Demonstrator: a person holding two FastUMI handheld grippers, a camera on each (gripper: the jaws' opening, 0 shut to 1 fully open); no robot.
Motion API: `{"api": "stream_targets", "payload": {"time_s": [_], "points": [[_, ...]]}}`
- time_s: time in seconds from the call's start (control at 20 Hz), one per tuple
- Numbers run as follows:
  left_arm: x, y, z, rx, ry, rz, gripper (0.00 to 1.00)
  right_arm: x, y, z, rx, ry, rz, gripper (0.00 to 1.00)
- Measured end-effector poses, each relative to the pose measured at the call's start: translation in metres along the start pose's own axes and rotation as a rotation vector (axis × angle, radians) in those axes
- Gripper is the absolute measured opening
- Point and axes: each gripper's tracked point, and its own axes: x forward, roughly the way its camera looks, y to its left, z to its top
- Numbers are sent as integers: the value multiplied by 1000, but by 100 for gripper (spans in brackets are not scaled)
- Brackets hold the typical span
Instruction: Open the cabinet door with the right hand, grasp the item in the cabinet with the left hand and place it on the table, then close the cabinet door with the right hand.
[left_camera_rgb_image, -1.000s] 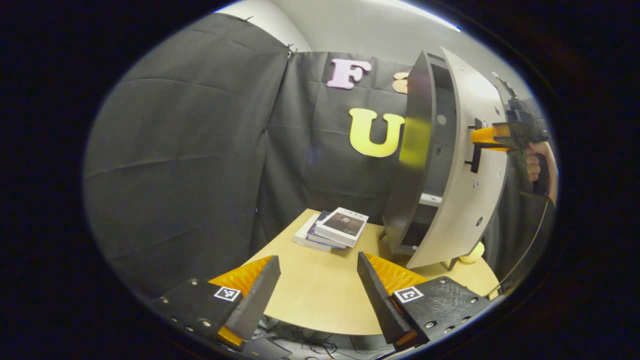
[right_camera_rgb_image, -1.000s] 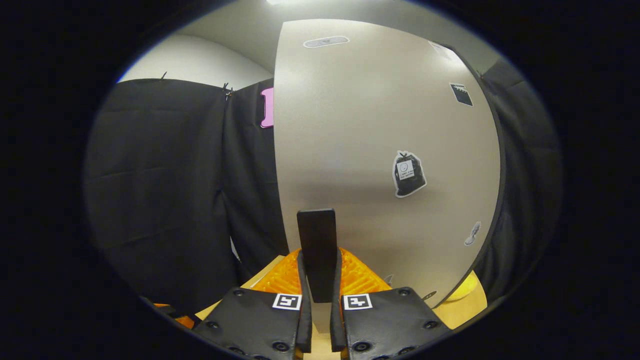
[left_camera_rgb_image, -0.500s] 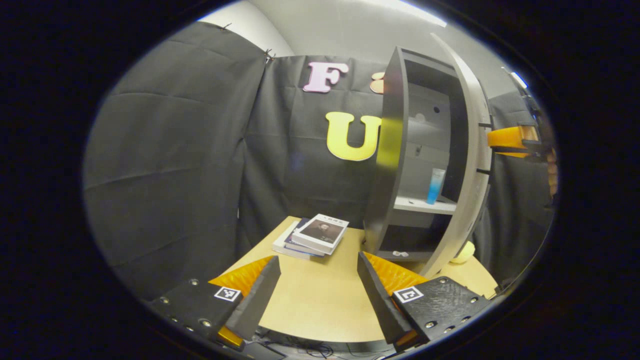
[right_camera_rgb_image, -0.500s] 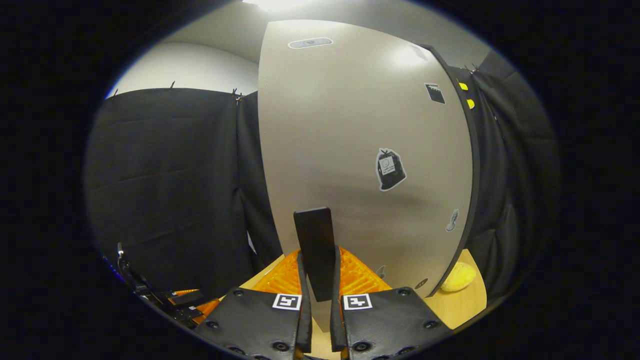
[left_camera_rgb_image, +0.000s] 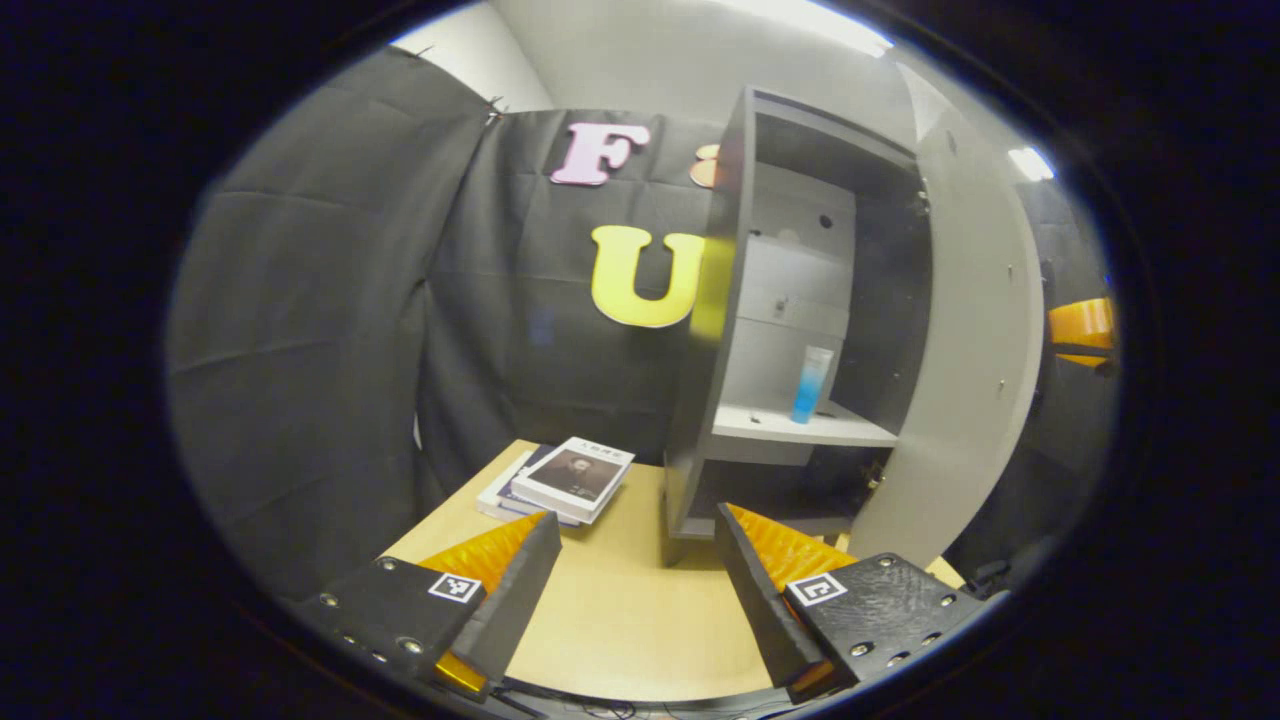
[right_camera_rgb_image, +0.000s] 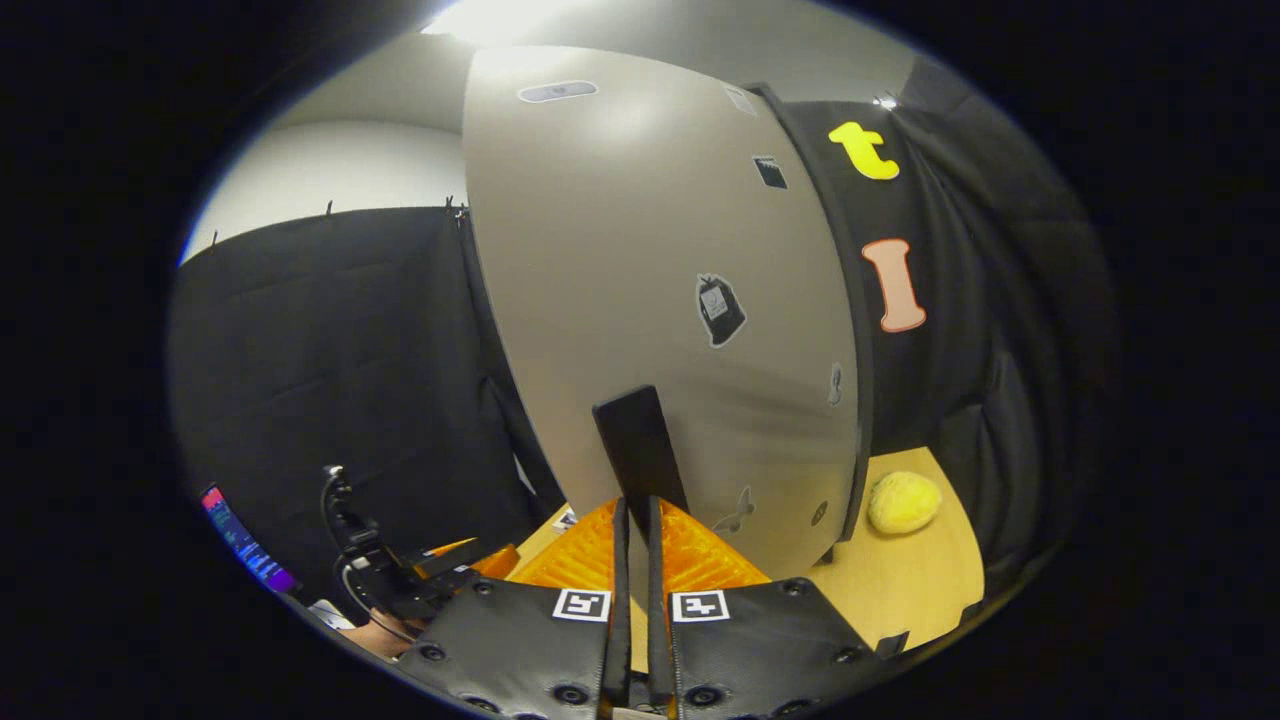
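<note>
The door (left_camera_rgb_image: 975, 330) has swung much wider over the last second: a second ago it hid the inside of the cabinet (left_camera_rgb_image: 735, 330) from the left tool's camera, half a second ago a slice of the shelf showed, and now the whole opening faces that camera. The right tool (right_camera_rgb_image: 630, 520) is pressed together on the dark handle (right_camera_rgb_image: 640, 455), which stands straight ahead of it between its fingers, with the door's outer face filling the space beyond; in the left gripper view that tool shows far off to the right, past the door's edge. The opening step looks all but done. The item, a small tube (left_camera_rgb_image: 811, 384), clear above and blue below, stands upright on the shelf (left_camera_rgb_image: 800, 428), ahead of the left tool (left_camera_rgb_image: 630, 585) and up to its right. That tool is spread wide and holds nothing, hovering over the tabletop (left_camera_rgb_image: 620, 600); the reach for the tube has not begun, and the way in looks unblocked. A stack of books (left_camera_rgb_image: 565, 478) lies ahead and slightly left of the left tool, apart from the cabinet. A yellow ball (right_camera_rgb_image: 903, 501) sits on the tabletop ahead and to the right of the right tool, beyond the door's hinge edge. Several small stickers (right_camera_rgb_image: 720, 310) dot the door's outer face, and the top book has a dark cover picture, but any writing on them is too small to read.
</note>
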Motion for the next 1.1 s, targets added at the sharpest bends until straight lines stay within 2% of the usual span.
{"api": "stream_targets", "payload": {"time_s": [0.05, 0.1, 0.15, 0.2, 0.25, 0.3, 0.35, 0.4, 0.45, 0.5, 0.55, 0.6, 0.7, 0.75, 0.8, 0.9, 1.0, 1.1], "points": [[1, -4, 1, 17, -1, -34, 92, 9, 2, 1, 16, -34, -2, 9], [6, -12, 15, 10, -60, -71, 92, 4, 3, -2, -11, -37, -33, 9], [23, -43, 35, -15, -145, -182, 92, 1, 0, 3, -104, -77, -65, 9], [36, -78, 45, -8, -137, -302, 92, 18, -6, 1, -203, -97, -96, 3], [45, -89, 52, 19, -119, -297, 92, 7, -4, 4, -215, -116, -115, 4], [44, -99, 63, 39, -155, -314, 94, 11, -4, -1, -164, -113, -111, 5], [47, -127, 81, 48, -208, -359, 95, 7, -1, 1, -106, -112, -95, 2], [47, -139, 91, 59, -233, -369, 95, 3, -1, -1, -86, -104, -91, 6], [44, -138, 88, 75, -235, -376, 94, -2, -2, 2, -103, -122, -114, 5], [41, -142, 88, 76, -241, -410, 89, 5, -5, 1, -150, -134, -140, 5], [43, -147, 85, 65, -231, -458, 93, 6, -8, 3, -184, -144, -163, 4], [42, -154, 81, 33, -202, -503, 90, 5, -10, 3, -184, -140, -173, 4], [26, -166, 65, -48, -139, -563, 92, 4, -7, -2, -97, -124, -170, 5], [17, -175, 65, -67, -129, -598, 93, 2, -8, 0, -83, -133, -189, 5], [7, -188, 64, -57, -131, -629, 90, 2, -11, 2, -108, -143, -228, 5], [-16, -219, 55, 14, -124, -692, 93, -11, -29, 6, -167, -155, -336, 5], [-26, -237, 53, 74, -170, -675, 90, -30, -50, 10, -135, -171, -422, 4], [-24, -220, 50, 120, -187, -587, 89, -51, -78, 11, -110, -191, -517, 4]]}}
